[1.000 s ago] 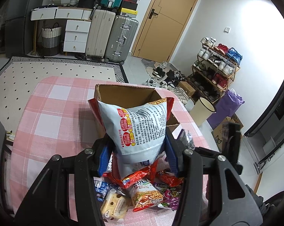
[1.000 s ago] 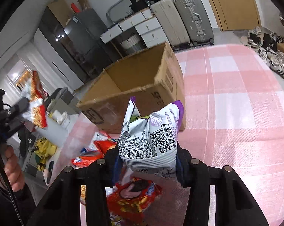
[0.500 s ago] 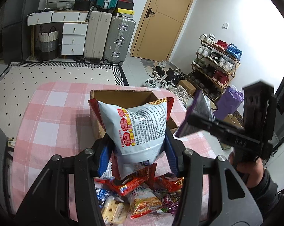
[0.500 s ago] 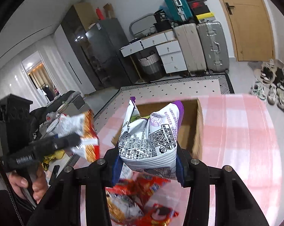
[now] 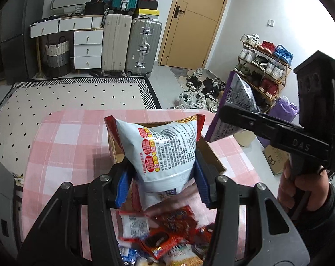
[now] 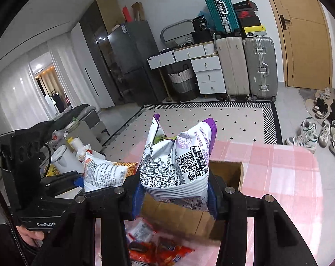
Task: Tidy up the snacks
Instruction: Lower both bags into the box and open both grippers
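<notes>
My left gripper (image 5: 162,182) is shut on a white and red snack bag (image 5: 167,148), held up in front of the open cardboard box (image 5: 211,157). My right gripper (image 6: 174,196) is shut on a white and purple snack bag (image 6: 180,159), raised above the cardboard box (image 6: 225,173). In the left wrist view the right gripper (image 5: 231,113) comes in from the right with the purple bag (image 5: 236,102) over the box's right side. In the right wrist view the left gripper (image 6: 78,180) shows at left with the white and red bag (image 6: 103,174). Loose snack packets (image 5: 165,237) lie near the table's front edge.
The pink checked tablecloth (image 5: 63,146) covers the table. A hand (image 5: 300,190) holds the right gripper's handle. Suitcases (image 5: 132,44), white drawers and a shoe rack (image 5: 263,64) stand on the floor beyond. A patterned rug (image 5: 67,97) lies behind the table.
Both grippers have risen with their bags. The right gripper with the purple bag came up into the left wrist view at right and now stands higher and nearer over the box.
</notes>
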Tool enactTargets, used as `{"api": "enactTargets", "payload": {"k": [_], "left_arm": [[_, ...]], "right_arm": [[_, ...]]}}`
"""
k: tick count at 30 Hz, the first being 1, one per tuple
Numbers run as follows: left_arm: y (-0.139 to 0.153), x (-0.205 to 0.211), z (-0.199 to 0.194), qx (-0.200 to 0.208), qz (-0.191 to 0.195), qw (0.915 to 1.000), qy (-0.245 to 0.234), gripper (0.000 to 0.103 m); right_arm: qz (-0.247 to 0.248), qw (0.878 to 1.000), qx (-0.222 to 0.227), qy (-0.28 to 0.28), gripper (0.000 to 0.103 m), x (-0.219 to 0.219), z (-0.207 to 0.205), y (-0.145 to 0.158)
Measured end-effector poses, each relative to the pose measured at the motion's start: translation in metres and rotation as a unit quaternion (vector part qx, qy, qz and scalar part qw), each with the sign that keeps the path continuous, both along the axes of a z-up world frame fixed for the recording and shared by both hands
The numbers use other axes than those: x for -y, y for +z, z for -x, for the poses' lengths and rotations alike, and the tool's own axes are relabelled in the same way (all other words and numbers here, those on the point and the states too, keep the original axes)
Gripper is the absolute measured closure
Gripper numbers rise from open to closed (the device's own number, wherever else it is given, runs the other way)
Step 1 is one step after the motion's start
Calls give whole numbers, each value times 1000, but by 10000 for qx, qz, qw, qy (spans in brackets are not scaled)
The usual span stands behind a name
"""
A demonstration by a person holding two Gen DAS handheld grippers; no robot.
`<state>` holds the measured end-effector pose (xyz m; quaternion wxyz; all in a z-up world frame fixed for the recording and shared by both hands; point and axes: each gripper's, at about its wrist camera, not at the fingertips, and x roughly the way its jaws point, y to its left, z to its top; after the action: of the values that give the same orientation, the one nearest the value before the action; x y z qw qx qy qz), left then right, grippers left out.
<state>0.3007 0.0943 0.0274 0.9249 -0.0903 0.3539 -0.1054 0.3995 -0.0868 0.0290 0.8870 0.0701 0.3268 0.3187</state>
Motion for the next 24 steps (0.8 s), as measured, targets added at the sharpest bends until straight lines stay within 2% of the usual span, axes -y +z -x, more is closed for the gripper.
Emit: {"api": "enactTargets", "payload": {"k": [4,11,20,21,23,24], "left_arm": [[-9,0,-26,-119,-35,9999,8,55],[-36,7,-62,-316,-110,9994,-27,55],[-63,10,-100,-506,-89,9987,11,55],[-65,9,-103,-518,-53,9986,14,55],[-70,9,-111,-609,-146,9980,86,45],[-71,8,-114,-627,-188,9978,139,38]], "right_arm": [[62,9999,-85,4,57,-3,-23,-6],[186,9993,-318,-53,57,-10,-54,-38],[305,9980,-535,-115,56,-15,-72,-76],[352,9978,-553,-128,56,-16,-72,-80],[494,9968,-608,-161,48,-20,-73,-86],[593,9961,-617,-203,38,-22,-74,-89]]}}
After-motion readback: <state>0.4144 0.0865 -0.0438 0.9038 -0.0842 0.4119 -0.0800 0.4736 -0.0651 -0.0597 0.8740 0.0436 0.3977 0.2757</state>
